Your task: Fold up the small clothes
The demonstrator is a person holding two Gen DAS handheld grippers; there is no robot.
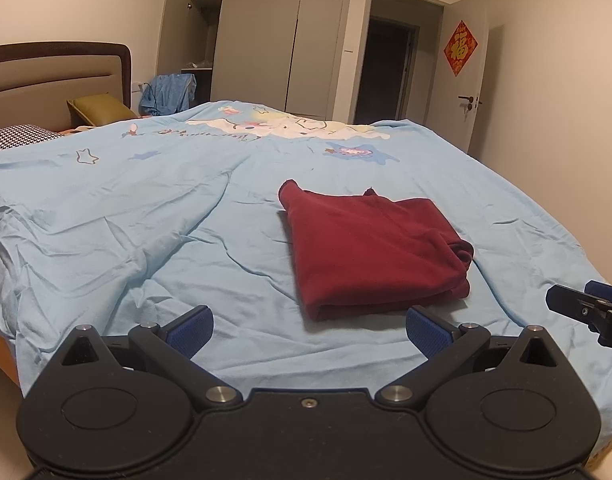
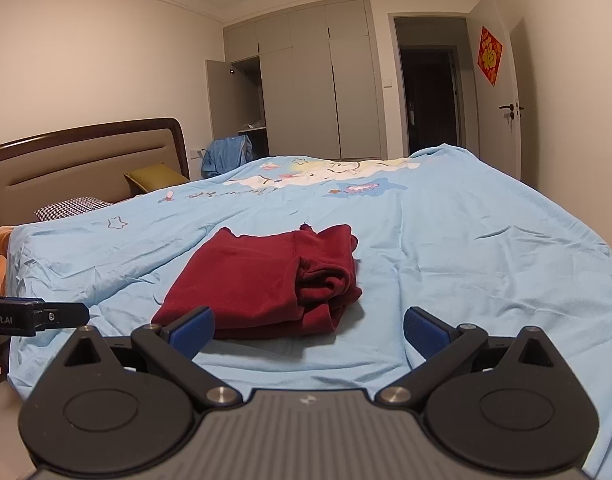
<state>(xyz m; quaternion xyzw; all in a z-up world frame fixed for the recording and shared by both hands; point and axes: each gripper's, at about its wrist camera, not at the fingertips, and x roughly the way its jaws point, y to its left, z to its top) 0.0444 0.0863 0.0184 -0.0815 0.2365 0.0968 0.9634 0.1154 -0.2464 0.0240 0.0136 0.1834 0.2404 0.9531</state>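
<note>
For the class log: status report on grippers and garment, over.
Left gripper open, empty. Right gripper open, empty. Red garment folded on blue bedspread, untouched. Nothing in the way.

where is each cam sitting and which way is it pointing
Left wrist: on the left gripper, low at the bed's near edge, facing the folded red garment, ahead and to the right; its own open fingers and the right gripper's tip show.
Right wrist: on the right gripper, facing the garment ahead and to the left; its open fingers and the left gripper's tip show.
Shared: garment, blue bedcover, headboard, wardrobe, doorway.
</note>
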